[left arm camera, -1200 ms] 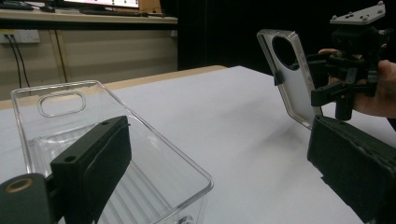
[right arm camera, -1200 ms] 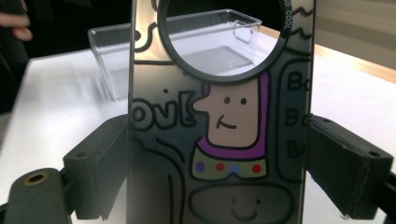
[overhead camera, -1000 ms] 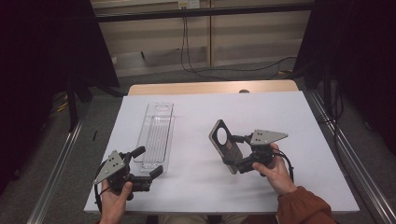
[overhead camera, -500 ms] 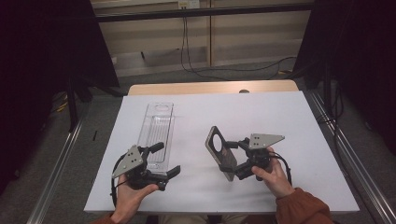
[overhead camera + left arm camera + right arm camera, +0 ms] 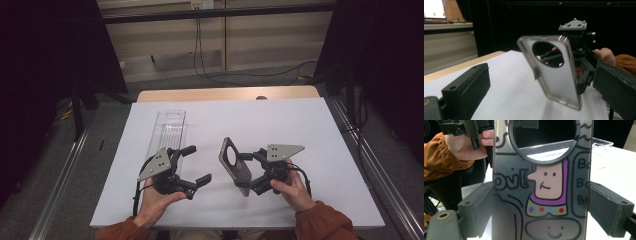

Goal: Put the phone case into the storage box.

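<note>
the right gripper [image 5: 248, 175] fingers grasp a phone case [image 5: 235, 166] by its edges, upright above the white desk [image 5: 310, 130]. the left gripper [image 5: 191, 165] fingers are released, facing it nearby.

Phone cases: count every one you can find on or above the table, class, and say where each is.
1: a phone case held upright above the white table, clamped in the right tongs. The clear tray looks empty.

The left gripper's [image 5: 534, 100] 2 black padded jaws stand wide apart above the white table [image 5: 509, 82]. Between them, farther off, a grey translucent phone case with a round camera hole [image 5: 556, 75] stands tilted, clamped by the right gripper [image 5: 580, 65], a hand [image 5: 605, 56] behind it.
</note>
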`<state>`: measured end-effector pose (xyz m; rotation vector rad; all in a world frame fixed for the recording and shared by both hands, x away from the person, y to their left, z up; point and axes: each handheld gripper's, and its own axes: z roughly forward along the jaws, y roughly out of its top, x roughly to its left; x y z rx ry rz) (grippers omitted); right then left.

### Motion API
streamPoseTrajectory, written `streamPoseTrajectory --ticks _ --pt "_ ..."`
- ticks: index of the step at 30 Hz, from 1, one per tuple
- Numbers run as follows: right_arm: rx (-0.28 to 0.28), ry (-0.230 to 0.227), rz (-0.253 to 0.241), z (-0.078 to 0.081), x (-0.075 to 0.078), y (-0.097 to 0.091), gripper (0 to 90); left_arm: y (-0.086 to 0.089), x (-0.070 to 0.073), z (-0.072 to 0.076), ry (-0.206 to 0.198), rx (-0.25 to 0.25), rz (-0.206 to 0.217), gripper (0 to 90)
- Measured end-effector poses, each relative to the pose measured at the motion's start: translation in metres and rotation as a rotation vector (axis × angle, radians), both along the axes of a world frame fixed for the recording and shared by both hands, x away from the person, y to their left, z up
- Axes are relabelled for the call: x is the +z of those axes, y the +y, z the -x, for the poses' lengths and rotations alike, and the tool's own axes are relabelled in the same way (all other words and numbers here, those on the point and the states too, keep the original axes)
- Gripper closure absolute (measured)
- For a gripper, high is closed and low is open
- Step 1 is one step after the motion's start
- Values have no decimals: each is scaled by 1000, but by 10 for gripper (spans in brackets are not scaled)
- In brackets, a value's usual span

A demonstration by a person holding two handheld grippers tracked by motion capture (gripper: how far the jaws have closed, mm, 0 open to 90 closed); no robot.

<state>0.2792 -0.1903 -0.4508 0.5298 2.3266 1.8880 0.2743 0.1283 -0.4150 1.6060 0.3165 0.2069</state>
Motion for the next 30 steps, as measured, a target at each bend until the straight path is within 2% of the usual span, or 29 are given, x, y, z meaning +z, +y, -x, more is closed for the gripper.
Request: streamPoseTrajectory --ticks 5,7,9,12,14,17,21,22,25,30 --pt "27 -4 -6 0 2 -3 120 -12 4 -3 -9 -64 30 14" --pt "30 -5 -8 0 2 -4 120 -17 5 -5 -30 -81 12 15" --pt "42 -5 -17 0 2 -4 120 -21 6 -8 -19 -122 11 16" --pt "56 -5 -21 0 4 -5 120 -30 4 -11 -4 -156 15 22" --pt "57 -8 -25 0 4 -5 120 -34 3 -14 -15 -172 -14 22" --pt "63 -11 -23 0 4 -6 120 -40 1 -18 -11 -175 -7 20" --pt "77 -15 -20 1 5 -5 120 -45 2 -23 -31 -185 -13 22" --pt "84 -11 -22 1 5 -5 120 -46 2 -23 -34 -171 -8 22" --pt "96 -11 -23 1 4 -4 120 -49 0 -25 -25 -187 -4 15" --pt "105 -7 -28 1 4 -4 120 -52 -1 -27 -37 -204 6 6"
